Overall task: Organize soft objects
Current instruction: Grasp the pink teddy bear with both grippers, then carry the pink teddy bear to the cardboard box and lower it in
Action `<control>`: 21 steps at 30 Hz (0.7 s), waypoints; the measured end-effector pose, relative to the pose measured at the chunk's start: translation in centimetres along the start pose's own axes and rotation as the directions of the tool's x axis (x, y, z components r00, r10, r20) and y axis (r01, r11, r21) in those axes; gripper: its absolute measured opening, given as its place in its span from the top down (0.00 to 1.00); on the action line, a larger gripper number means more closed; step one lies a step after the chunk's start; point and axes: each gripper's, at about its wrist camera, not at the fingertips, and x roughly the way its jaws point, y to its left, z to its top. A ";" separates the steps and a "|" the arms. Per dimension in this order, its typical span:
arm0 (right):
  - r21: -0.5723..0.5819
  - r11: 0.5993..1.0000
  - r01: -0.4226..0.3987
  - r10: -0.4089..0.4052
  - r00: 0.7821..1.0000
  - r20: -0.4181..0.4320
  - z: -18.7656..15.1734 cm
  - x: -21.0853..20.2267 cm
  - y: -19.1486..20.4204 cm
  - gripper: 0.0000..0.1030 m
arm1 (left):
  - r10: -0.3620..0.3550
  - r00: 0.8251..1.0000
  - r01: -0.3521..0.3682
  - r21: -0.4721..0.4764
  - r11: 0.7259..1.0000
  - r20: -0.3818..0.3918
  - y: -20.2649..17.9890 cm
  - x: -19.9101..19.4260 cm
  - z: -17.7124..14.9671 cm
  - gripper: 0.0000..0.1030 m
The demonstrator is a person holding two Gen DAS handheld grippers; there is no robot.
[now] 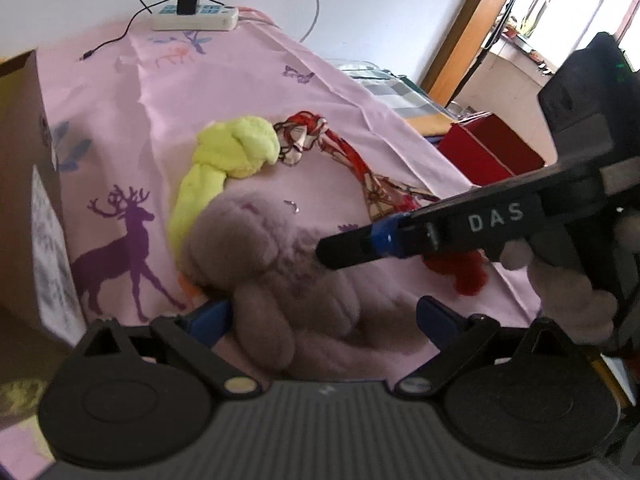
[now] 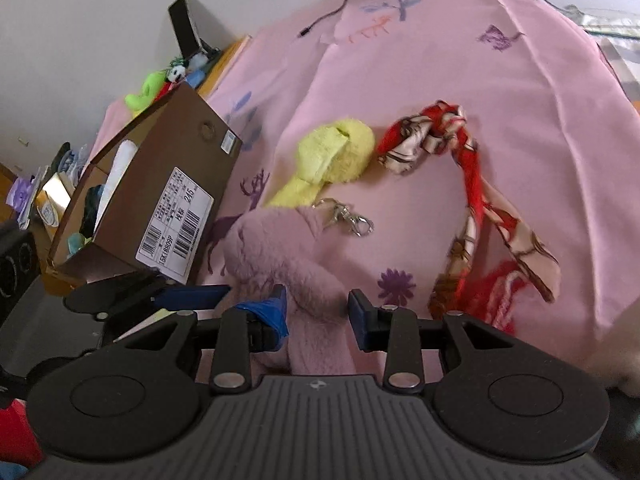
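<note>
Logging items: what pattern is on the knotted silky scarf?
Red and cream print with brown lines on the scarf; clearest in right wrist view.

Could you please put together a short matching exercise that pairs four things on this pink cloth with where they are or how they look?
Things:
1. plush toy
2. yellow towel
3. scarf
4. cardboard box

Descriptions:
A. red and cream, knotted at one end, trailing across the cloth
B. open, brown, with a white barcode label on its side
C. pale mauve and fluffy, with a metal clasp attached
D. rolled up, lying between the scarf's knot and the box

Pairs: 1-C, 2-D, 3-A, 4-B
</note>
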 end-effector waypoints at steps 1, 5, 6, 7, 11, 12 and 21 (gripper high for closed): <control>0.009 1.000 -0.008 0.008 1.000 0.001 0.1 0.1 -0.1 0.82 | 0.009 1.000 -0.009 0.001 1.000 -0.003 -0.1 0.3 0.1 0.07; 0.050 0.998 -0.038 0.038 0.999 0.003 0.1 0.5 -0.6 0.81 | 0.032 0.999 -0.032 -0.004 0.999 -0.004 -0.2 1.0 0.2 0.15; 0.061 0.997 -0.044 0.044 0.999 0.002 0.2 0.6 -0.7 0.81 | 0.037 0.999 -0.037 -0.007 0.999 -0.002 -0.1 1.0 0.2 0.16; 0.070 0.996 -0.050 0.050 0.999 0.002 0.1 0.6 -0.8 0.81 | 0.038 0.999 -0.038 -0.012 0.999 0.000 -0.1 1.0 0.2 0.18; 0.053 0.997 -0.061 0.061 0.998 -0.003 0.0 0.2 -0.5 0.80 | 0.046 0.999 -0.046 -0.008 0.999 0.010 -0.2 0.7 0.2 0.23; 0.035 0.998 -0.060 0.061 0.998 -0.003 -0.1 -0.1 -0.3 0.80 | 0.047 0.999 -0.047 -0.002 0.999 0.015 -0.4 0.6 0.1 0.25; 0.017 0.998 -0.054 0.053 0.997 0.050 -1.3 -2.5 1.2 0.84 | 0.048 0.995 -0.051 0.035 0.998 0.087 -1.7 -2.4 0.0 0.43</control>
